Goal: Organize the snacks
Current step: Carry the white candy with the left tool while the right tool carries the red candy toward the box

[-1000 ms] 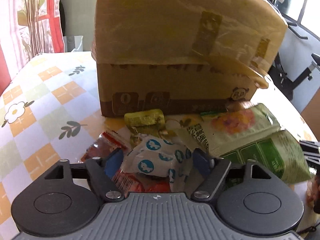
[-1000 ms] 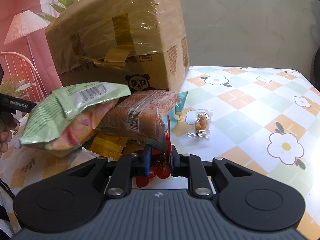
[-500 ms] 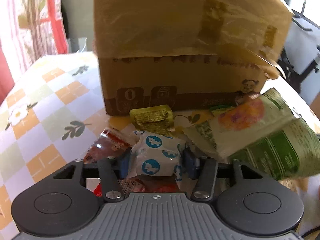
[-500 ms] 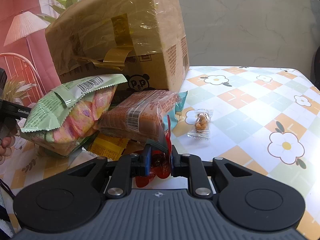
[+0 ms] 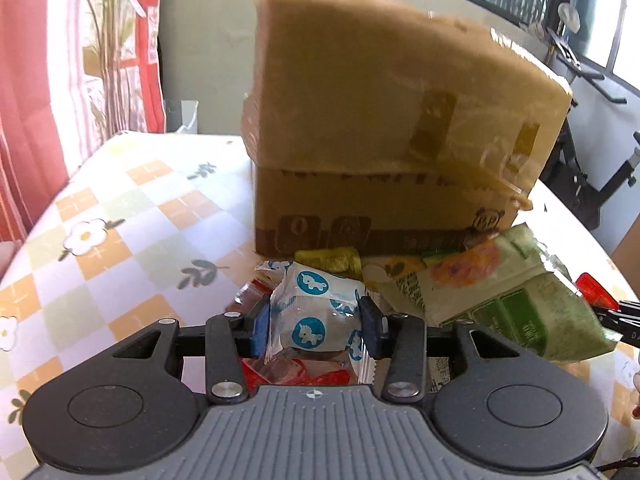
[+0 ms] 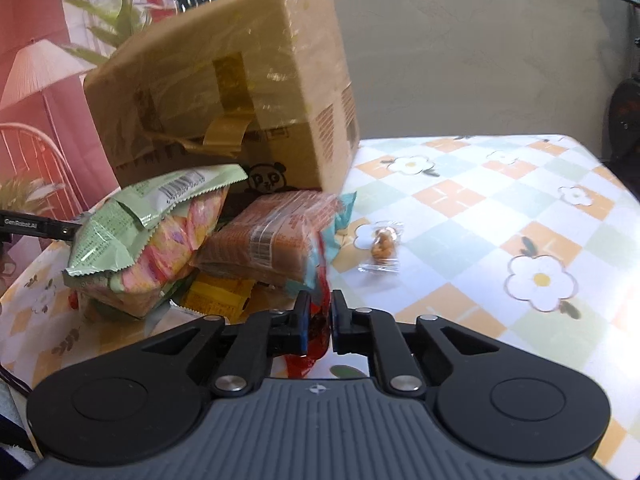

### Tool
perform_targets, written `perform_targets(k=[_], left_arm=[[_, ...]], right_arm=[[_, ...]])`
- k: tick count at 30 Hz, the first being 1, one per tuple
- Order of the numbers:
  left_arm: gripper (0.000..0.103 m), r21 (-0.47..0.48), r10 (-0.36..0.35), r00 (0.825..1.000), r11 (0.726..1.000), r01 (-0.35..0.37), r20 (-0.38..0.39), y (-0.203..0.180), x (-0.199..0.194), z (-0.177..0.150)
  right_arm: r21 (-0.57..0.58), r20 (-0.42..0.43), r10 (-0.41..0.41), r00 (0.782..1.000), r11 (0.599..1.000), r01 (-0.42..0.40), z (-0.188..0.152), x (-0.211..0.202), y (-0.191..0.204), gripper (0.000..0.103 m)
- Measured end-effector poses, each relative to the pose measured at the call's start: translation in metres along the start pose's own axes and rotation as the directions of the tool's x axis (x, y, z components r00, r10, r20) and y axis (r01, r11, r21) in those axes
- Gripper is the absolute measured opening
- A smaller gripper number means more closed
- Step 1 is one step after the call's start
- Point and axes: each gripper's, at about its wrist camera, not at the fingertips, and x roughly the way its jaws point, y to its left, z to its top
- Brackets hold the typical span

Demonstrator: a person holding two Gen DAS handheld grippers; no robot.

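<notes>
Two grippers in our hands: at bottom centre of the left wrist view, the left gripper (image 5: 316, 330) has just been closing and now clamps the white snack pack w/ blue unicorn dots (image 5: 310, 316), and at bottom centre of the right wrist view the right gripper (image 6: 320, 318) is pinched tight on a red wrapper (image 6: 310, 354). Beyond, mid-frame, we see the green bag (image 6: 132, 232) leaning on an orange-brown pack (image 6: 264, 240), w/ a small clear nut packet (image 6: 382, 246) apart to the right on the floral tablecloth (image 6: 500, 208). Farthest back, upper centre, stands the taped cardboard box (image 5: 396, 128).
</notes>
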Motion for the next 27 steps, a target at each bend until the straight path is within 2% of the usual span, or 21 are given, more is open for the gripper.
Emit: perform_targets(k=[6,11,15,23,25,27], left_arm=[[0.047,-0.029,-0.007,0.998,1.000,0.009,0.061,0.004,-0.021,0.010],[0.047,-0.030,-0.018,0.993,0.999,0.022,0.117,0.000,-0.035,0.023],[0.047,-0.024,-0.036,0.984,0.999,0.041,0.173,-0.005,-0.049,0.039],[0.047,0.046,-0.070,0.943,0.997,0.059,0.324,-0.019,-0.072,0.097],[0.047,0.046,-0.075,0.933,0.997,0.063,0.351,-0.021,-0.066,0.117],[0.047,0.034,-0.087,0.924,0.996,0.080,0.372,-0.022,-0.059,0.135]], right_arm=[[0.048,0.060,-0.016,0.998,0.999,0.013,0.019,-0.019,-0.007,0.007],[0.050,0.152,0.031,0.988,0.998,-0.039,0.051,-0.033,0.003,0.007],[0.002,0.228,0.097,0.969,0.995,-0.100,0.085,-0.043,0.021,0.007],[-0.106,0.338,0.249,0.908,0.968,-0.226,0.177,-0.035,0.058,0.007],[-0.127,0.342,0.266,0.901,0.963,-0.236,0.198,-0.021,0.068,0.007],[-0.150,0.328,0.261,0.908,0.963,-0.223,0.219,-0.002,0.076,0.007]])
